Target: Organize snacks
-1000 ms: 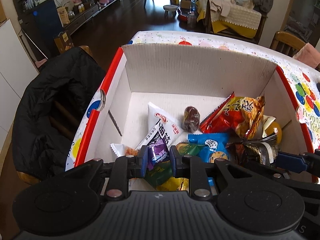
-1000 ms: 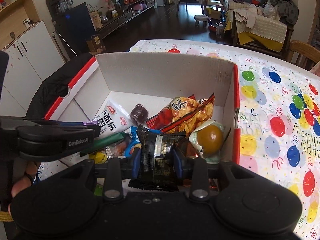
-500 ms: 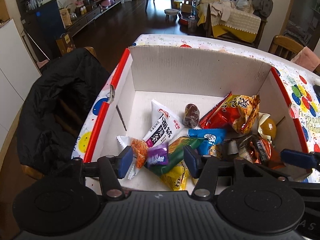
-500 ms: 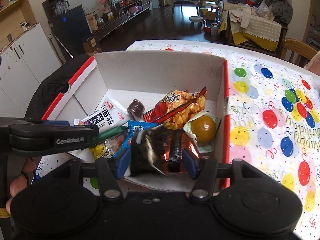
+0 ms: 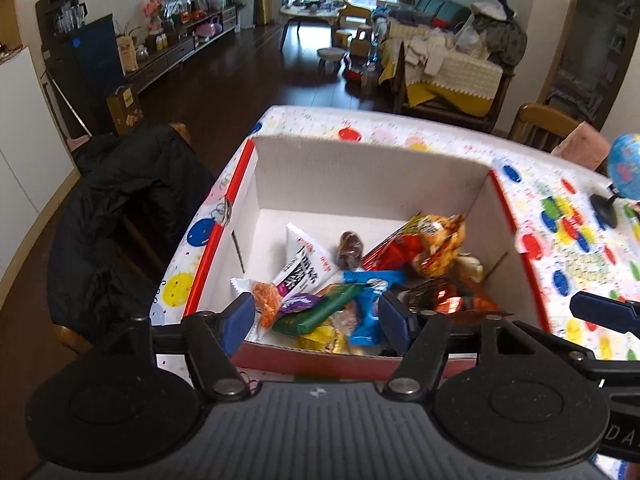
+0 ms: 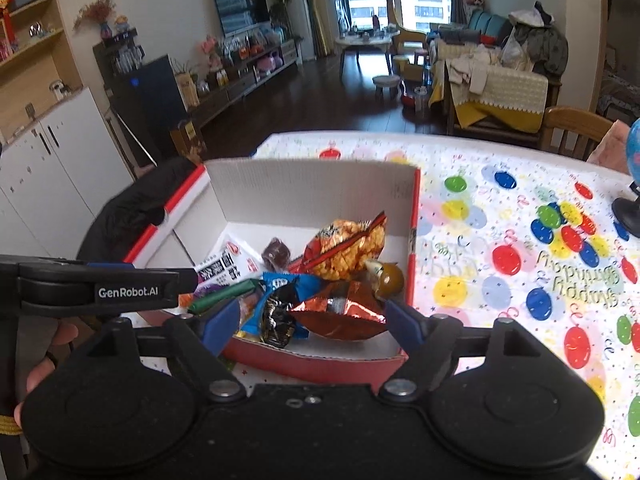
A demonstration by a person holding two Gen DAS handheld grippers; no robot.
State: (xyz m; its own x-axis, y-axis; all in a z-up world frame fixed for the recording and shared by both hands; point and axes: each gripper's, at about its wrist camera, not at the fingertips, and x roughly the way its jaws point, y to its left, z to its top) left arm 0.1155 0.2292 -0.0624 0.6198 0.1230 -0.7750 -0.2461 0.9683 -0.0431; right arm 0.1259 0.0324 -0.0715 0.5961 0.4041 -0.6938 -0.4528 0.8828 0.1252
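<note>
left gripper (image 5: 316, 316) spread, empty | right gripper (image 6: 312, 320) spread, empty | snacks (image 5: 360, 276) in box (image 5: 360, 176) just ahead of both

A box (image 5: 372, 176) sits on the table (image 6: 500, 280) near its nine o'clock edge, and the snacks lie inside it, heaped toward the six o'clock wall. Within it a noodle packet (image 5: 306, 266) lies at nine o'clock, a wrapped candy (image 5: 350, 246) at twelve, a chip bag (image 5: 428, 246) at two, a foil pouch (image 6: 340, 312) at five and a wafer bar (image 5: 320, 312) at seven. A globe (image 6: 634, 176) stands on the table well apart at three o'clock of the box, a chair with a coat (image 5: 116, 216) stands beside the table at nine o'clock, and both tools (image 5: 316, 320) (image 6: 310, 324) hang at the box's six o'clock rim, the left one at nine o'clock of the right.
</note>
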